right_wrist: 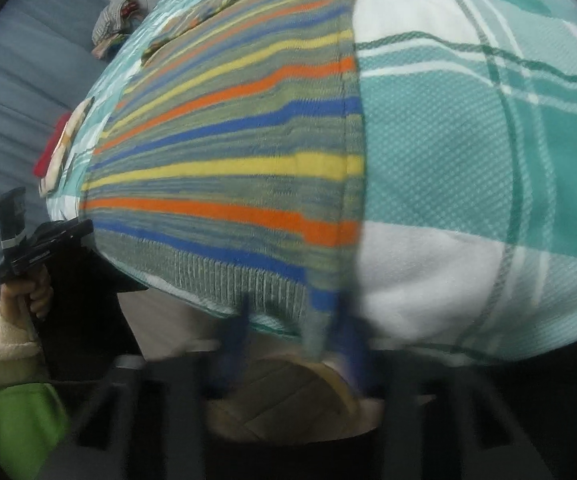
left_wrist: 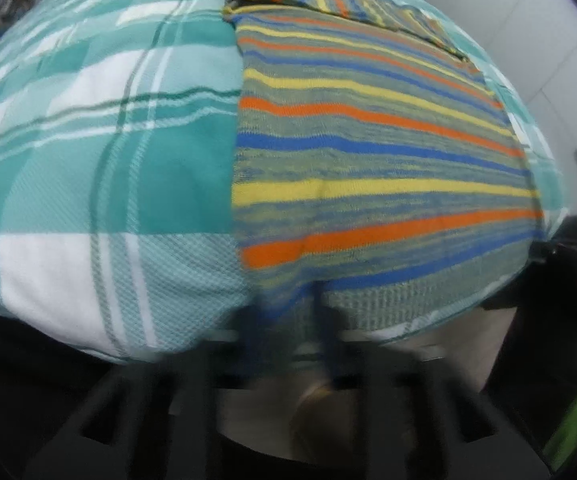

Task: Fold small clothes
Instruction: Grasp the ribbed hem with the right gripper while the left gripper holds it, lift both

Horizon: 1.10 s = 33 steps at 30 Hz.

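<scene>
On the teal plaid bedspread point(left_wrist: 88, 184), a striped knit sweater point(left_wrist: 368, 152) is being kept flat, ribbed hem point(right_wrist: 216, 276) at the near edge. At the hem's left corner, the left gripper point(left_wrist: 288, 320) is being held shut on the knit; at the right corner, the right gripper point(right_wrist: 292, 320) likewise, though blur is hampering certainty. Fabric is judged soft, light, stretchy; hem corners suit gripping. No containers are being seen.

This looks like a bedroom at home: a bed with a green-and-white checked cover point(left_wrist: 88, 184), and little piles of clothes point(right_wrist: 114, 20) on it.
</scene>
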Each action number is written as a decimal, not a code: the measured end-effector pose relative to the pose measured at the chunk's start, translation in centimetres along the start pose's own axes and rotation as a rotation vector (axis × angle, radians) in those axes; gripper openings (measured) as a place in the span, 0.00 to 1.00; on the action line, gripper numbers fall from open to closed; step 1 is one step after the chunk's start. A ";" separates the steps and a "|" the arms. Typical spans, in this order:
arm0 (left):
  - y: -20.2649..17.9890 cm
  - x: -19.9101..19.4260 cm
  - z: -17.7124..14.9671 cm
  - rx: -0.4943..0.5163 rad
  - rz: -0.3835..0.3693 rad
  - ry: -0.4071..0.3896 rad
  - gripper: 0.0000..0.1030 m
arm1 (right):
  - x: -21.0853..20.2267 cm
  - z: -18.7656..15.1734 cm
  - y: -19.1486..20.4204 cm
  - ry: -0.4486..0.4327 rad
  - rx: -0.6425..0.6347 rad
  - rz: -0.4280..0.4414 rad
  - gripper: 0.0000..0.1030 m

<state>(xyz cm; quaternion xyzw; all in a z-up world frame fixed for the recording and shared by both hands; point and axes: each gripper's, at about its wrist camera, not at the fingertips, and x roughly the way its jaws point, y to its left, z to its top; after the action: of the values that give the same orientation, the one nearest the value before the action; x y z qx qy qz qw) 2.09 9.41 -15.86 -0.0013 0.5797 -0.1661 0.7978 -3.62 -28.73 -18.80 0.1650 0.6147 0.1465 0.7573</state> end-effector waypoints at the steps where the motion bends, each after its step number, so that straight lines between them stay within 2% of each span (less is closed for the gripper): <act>1: 0.3 -0.2 -0.1 -0.021 -0.015 -0.001 0.05 | -0.1 0.0 -0.2 -0.004 0.012 -0.006 0.07; 7: 1.9 -2.2 1.1 -0.150 -0.176 -0.047 0.04 | -3.3 0.0 0.0 -0.083 0.064 0.087 0.07; 11: 2.0 -4.1 3.8 -0.172 -0.254 -0.109 0.04 | -5.9 1.7 0.0 -0.180 0.091 0.148 0.07; 14: 2.1 -4.7 7.2 -0.184 -0.294 -0.151 0.04 | -7.5 4.1 -0.3 -0.255 0.107 0.181 0.07; 18: 3.5 -4.9 12.1 -0.184 -0.282 -0.218 0.04 | -8.7 8.9 -0.8 -0.354 0.099 0.173 0.07; 23: 5.7 -3.0 18.9 -0.233 -0.291 -0.240 0.04 | -8.2 16.4 -1.9 -0.431 0.124 0.174 0.07; 33: 8.6 3.9 30.9 -0.345 -0.284 -0.211 0.04 | -4.3 30.9 -5.3 -0.406 0.212 0.197 0.07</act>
<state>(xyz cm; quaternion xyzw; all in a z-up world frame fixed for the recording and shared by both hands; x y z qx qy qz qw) 34.04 10.60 -11.05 -0.2360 0.5071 -0.1740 0.8105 25.92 -37.52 -11.42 0.3286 0.4431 0.1180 0.8257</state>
